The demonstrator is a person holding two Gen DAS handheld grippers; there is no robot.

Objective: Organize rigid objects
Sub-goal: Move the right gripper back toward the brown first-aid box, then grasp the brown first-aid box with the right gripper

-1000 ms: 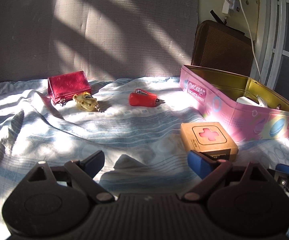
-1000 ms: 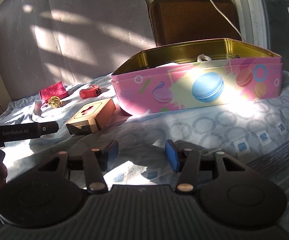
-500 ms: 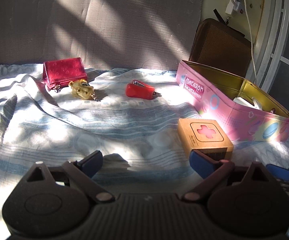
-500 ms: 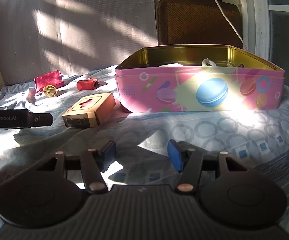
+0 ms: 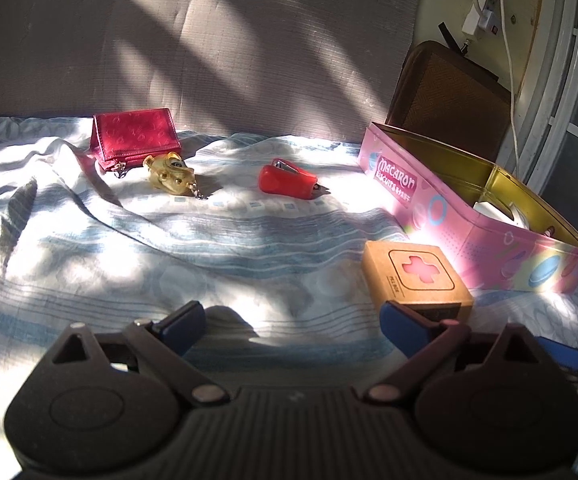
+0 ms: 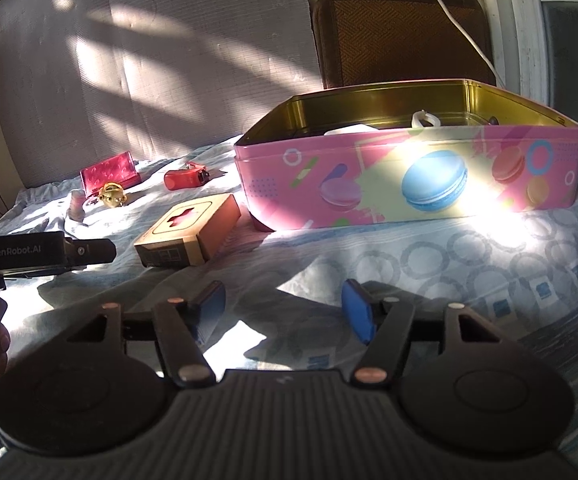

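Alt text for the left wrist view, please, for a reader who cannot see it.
Open, empty left tongs hang over a sunlit bedsheet, with a tan first-aid box just ahead beside an open pink macaron tin. Farther back lie a red stapler, a gold trinket and a red wallet.

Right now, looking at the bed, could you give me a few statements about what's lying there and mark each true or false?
1. The pink tin stands open, with no lid on it. True.
2. The cardboard box with the red cross is inside the tin. False: it lies on the bedsheet beside the tin.
3. The red stapler lies on the sheet, held by nothing. True.
4. The left tongs grip the red wallet. False: they are open and empty; the wallet lies far off by the golden trinket.
5. The right tongs are open with nothing between them. True.
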